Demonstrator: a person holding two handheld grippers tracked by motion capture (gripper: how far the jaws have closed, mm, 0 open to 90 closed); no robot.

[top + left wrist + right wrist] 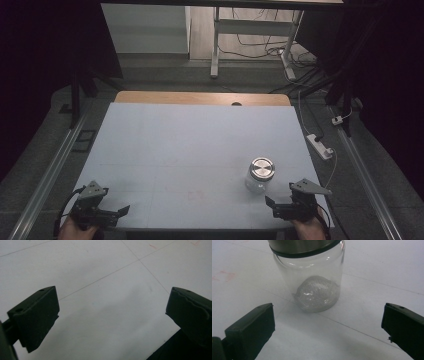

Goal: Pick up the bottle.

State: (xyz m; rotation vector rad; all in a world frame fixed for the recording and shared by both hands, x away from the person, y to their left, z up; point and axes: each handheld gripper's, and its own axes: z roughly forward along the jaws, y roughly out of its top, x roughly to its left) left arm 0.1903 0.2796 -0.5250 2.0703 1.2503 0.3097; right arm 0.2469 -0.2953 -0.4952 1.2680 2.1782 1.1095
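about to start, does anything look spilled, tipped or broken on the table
Nothing stands out. The jar stands upright with its metal lid on, and the white table around it looks dry. Both tongs are open and off it.

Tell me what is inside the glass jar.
Through the clear wall of the glass jar, a crumpled silvery, dotted lump rests on the bottom. The metal lid covers the top, hiding anything directly beneath it.

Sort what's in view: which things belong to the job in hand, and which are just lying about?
In the job:
- glass jar with metal lid, upright, lid on
- right gripper, jaws open, aimed at the jar
- left gripper, jaws open over the bare white table

Lying about:
- power strip on the floor at the right
- desk frame beyond the table
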